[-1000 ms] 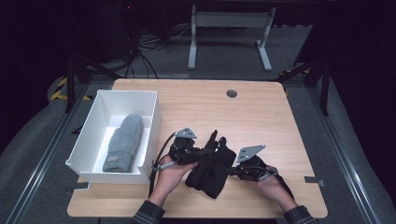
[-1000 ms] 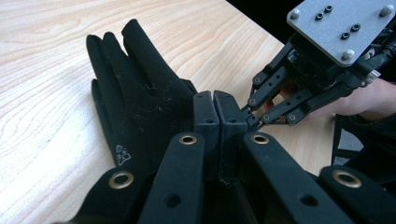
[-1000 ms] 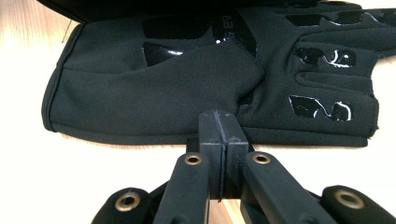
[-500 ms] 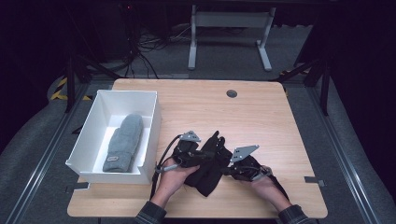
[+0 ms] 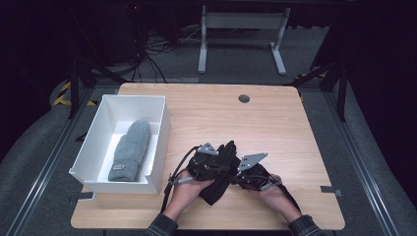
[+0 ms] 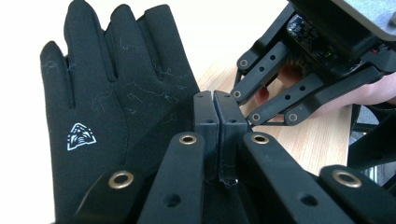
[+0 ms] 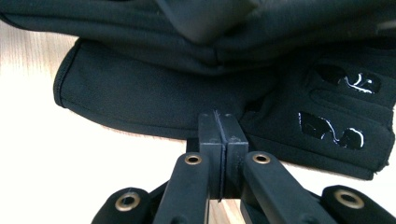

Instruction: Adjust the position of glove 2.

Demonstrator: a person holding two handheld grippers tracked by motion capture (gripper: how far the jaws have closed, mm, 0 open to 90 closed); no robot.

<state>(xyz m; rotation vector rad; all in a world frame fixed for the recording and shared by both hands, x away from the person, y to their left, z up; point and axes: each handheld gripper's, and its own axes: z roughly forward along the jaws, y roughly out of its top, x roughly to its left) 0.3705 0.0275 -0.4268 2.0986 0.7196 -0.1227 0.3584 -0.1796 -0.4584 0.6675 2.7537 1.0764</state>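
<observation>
Wooden table (image 5: 275, 118) is carrying a white box (image 5: 160, 123) holding a grey mitten (image 5: 129, 150). Left gripper (image 5: 219, 167) and right gripper (image 5: 236, 176) are each pinching the black glove (image 5: 219, 184) at the near edge; its cuff is lying partly hidden beneath them.

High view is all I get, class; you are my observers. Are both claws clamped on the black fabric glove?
Observer: In the left gripper view the left claw is shut, pinching the black fabric glove near its edge.
Operator: And the right one?
Observer: The right claw is shut too, nipping the glove's hem.
Operator: Any markings on it?
Observer: A small white triangular logo below the fingers, and the right gripper view shows glossy grip patches.
</observation>
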